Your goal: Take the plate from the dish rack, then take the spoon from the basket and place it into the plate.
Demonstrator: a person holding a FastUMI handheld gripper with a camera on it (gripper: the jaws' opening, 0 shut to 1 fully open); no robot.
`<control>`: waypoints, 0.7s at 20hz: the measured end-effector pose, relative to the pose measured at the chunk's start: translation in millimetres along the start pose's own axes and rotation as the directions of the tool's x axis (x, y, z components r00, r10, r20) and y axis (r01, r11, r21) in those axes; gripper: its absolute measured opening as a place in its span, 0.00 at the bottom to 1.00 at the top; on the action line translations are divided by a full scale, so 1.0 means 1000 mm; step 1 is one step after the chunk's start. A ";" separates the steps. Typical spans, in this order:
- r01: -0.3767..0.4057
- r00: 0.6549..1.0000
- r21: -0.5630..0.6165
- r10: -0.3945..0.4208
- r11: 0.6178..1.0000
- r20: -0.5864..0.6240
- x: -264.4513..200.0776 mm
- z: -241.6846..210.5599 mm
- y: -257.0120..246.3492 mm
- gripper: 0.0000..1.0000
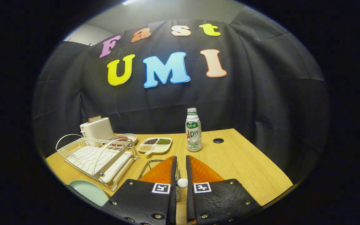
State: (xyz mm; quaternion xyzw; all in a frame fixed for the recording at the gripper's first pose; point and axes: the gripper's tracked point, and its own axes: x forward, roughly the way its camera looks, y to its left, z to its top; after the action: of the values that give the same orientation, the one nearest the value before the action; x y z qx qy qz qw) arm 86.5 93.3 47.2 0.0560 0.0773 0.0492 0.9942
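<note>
I judge the plate step done: the white wire dish rack (97, 156) on the wooden table (239, 162) stands empty, and the pale green plate (89, 191) lies flat just beside its near corner. My gripper (181, 165) is pinched narrow over the wire basket (151, 165), a white spoon handle (182, 182) caught between the fingers. Next I lift clear and swing left to the plate.

Printed lettering is borne by the label of the bottle (193, 129); no other writing is seen on the table's things. A square black-and-white marker (161, 188) is carried on each finger of the gripper (181, 157), whose fingers are held close together.
</note>
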 end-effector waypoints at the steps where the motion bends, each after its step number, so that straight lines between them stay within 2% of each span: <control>1: -0.017 1.000 0.025 0.018 1.000 -0.018 -0.002 0.000 0.005 0.13; 4: -0.006 1.000 0.017 0.006 1.000 -0.027 -0.006 0.016 0.003 0.06; 14: -0.036 0.999 -0.060 0.035 0.998 -0.021 -0.042 0.085 0.017 0.06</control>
State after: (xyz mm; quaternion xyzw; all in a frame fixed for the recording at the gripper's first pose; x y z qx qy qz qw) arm 56.8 96.8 138.9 0.0270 0.0846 0.0697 0.9936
